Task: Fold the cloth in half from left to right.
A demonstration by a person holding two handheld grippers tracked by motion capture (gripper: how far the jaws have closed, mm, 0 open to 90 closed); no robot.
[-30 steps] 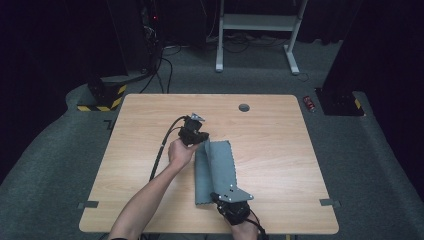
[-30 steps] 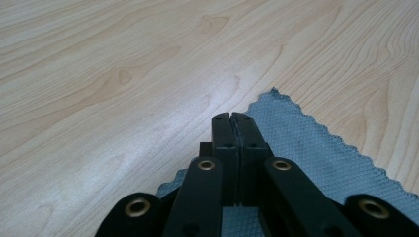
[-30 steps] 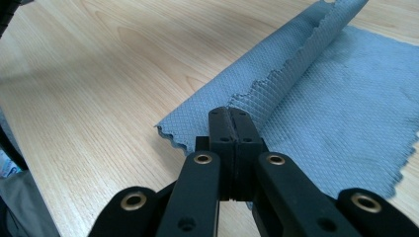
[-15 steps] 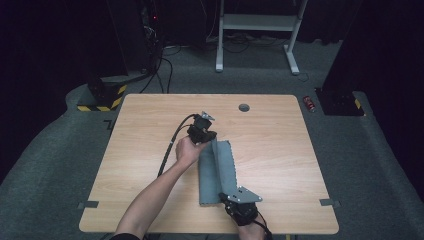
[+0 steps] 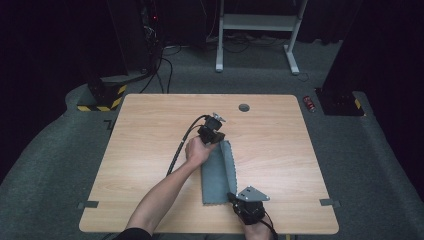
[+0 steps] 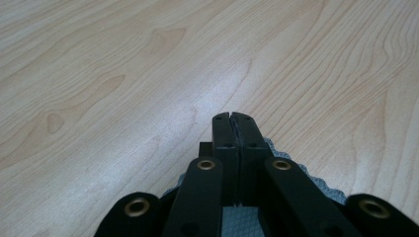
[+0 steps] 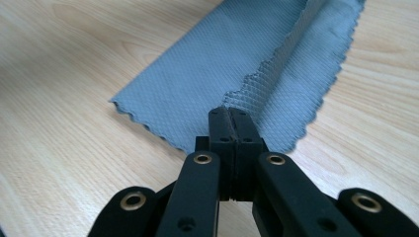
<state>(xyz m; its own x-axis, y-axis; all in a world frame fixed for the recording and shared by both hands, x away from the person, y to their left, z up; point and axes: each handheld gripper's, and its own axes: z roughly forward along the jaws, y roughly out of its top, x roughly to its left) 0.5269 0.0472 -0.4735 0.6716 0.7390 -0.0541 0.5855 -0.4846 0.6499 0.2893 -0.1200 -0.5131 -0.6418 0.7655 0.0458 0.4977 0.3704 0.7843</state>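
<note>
A grey cloth [image 5: 216,175] with scalloped edges lies as a long strip on the wooden table [image 5: 145,135], near the front middle, one long side folded over itself. My left gripper [image 5: 216,139] is shut on the cloth's far end; in the left gripper view the closed jaws [image 6: 230,119] rest low over the wood with cloth [image 6: 241,222] beneath them. My right gripper [image 5: 233,196] is shut on the near end; in the right gripper view its jaws [image 7: 230,112] pinch the raised folded edge of the cloth [image 7: 217,64], which stretches away from them.
A round dark grommet [image 5: 244,107] sits near the table's far edge. Beyond the table are cables [image 5: 162,65], a yellow-and-black striped base [image 5: 102,97], white frame legs [image 5: 255,22] and a red can [image 5: 310,103] on the carpet.
Both grippers have shifted to the right across the table, carrying the cloth's ends with them. The cloth strip now lies farther right and looks narrower.
</note>
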